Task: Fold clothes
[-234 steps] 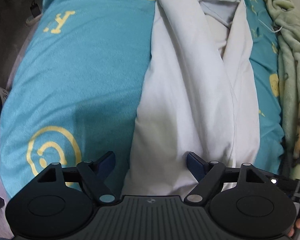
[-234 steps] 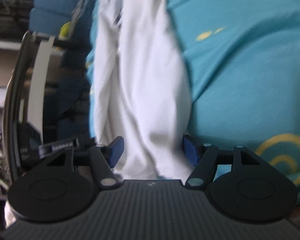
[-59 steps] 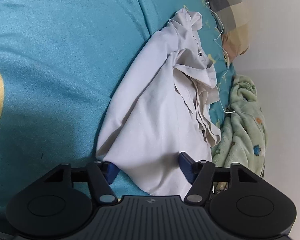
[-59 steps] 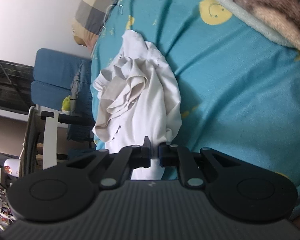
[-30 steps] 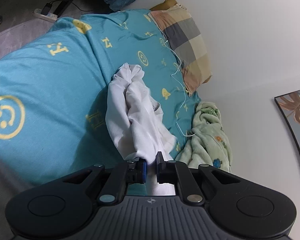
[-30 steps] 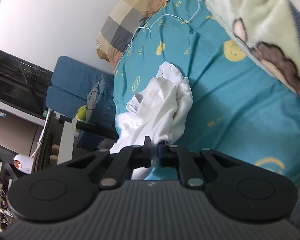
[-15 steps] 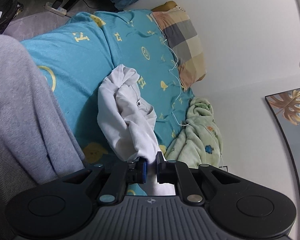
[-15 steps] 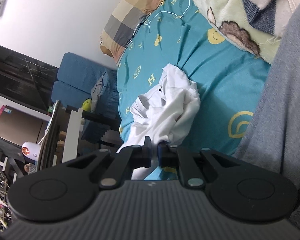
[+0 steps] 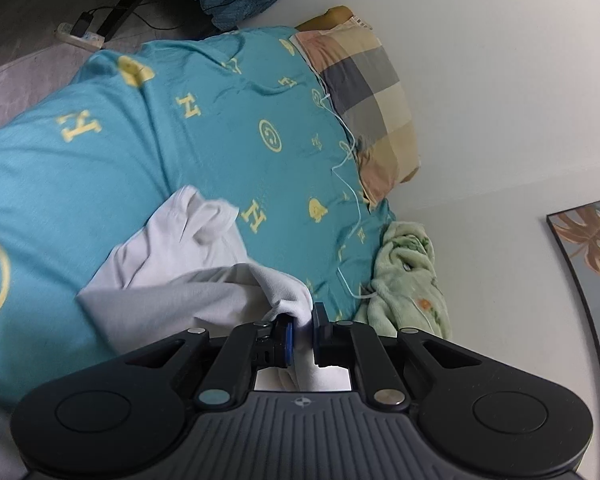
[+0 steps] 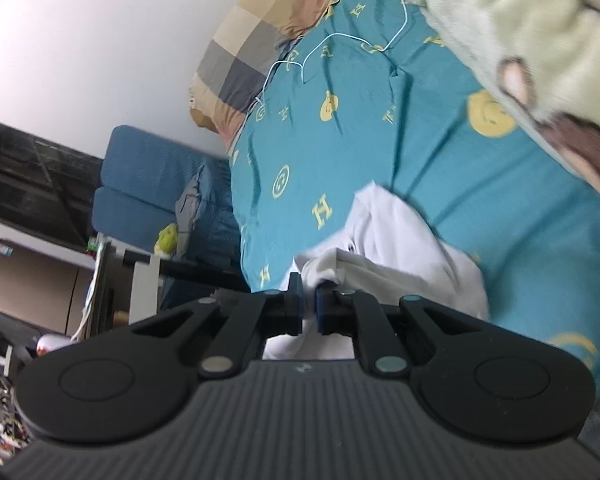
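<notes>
A white shirt [image 9: 172,280] hangs stretched over a teal bedspread [image 9: 100,152] printed with yellow letters and smiley faces. My left gripper [image 9: 302,330] is shut on one corner of the shirt, and the cloth fans out from it to the left and down onto the bed. In the right wrist view the same white shirt [image 10: 400,256] shows a small dark button, and my right gripper [image 10: 309,308] is shut on another bunched edge of it. The far end of the shirt trails on the bedspread [image 10: 380,140].
A checked pillow [image 9: 364,92] lies at the head of the bed beside the white wall. A pale green fleece blanket [image 9: 408,284] is heaped along the wall side, and a thin white cable [image 9: 352,184] runs across the bedspread. A blue chair [image 10: 148,184] and cluttered shelving stand beside the bed.
Both grippers have swung forward over the bed with the shirt, which now spreads wider and flatter. The grey sleeve that filled the picture edges half a second ago has gone.
</notes>
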Demonstrator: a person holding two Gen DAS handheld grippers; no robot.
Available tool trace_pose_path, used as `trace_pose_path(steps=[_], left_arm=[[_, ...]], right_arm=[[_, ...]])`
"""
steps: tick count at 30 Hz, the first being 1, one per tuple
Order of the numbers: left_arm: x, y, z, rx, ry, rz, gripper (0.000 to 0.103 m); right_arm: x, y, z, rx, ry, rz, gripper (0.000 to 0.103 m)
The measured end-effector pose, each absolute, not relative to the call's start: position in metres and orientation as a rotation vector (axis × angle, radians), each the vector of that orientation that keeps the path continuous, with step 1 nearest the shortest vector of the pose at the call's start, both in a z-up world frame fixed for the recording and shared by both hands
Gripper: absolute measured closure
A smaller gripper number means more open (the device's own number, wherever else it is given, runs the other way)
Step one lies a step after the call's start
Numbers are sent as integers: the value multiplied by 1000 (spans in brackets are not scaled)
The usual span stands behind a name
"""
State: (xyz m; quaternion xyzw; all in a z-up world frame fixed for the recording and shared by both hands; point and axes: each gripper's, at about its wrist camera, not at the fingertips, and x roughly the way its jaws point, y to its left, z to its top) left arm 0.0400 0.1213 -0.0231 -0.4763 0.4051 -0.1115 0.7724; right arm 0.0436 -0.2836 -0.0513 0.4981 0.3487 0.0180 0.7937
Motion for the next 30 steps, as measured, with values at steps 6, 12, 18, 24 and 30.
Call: trace_pose_path(steps=[6,12,18,24,30], left_arm=[[127,108,-68,-1019,920,-192,93],[178,98,-122,-960,937,-190,93],[193,91,-142,-869,954,-210,92],[190,84,-131,-757,911,-307,66],[175,61,-107,-452,799,-358,39]], right_arm=[[124,-294,-89,1081,813,-6,94],[178,-297,-138,1057,869,-42,94],[199,-300,-179,1042,926,-37,93],[199,-290,-165,922,882,56,66],[191,-266,-140,704,733,177,26]])
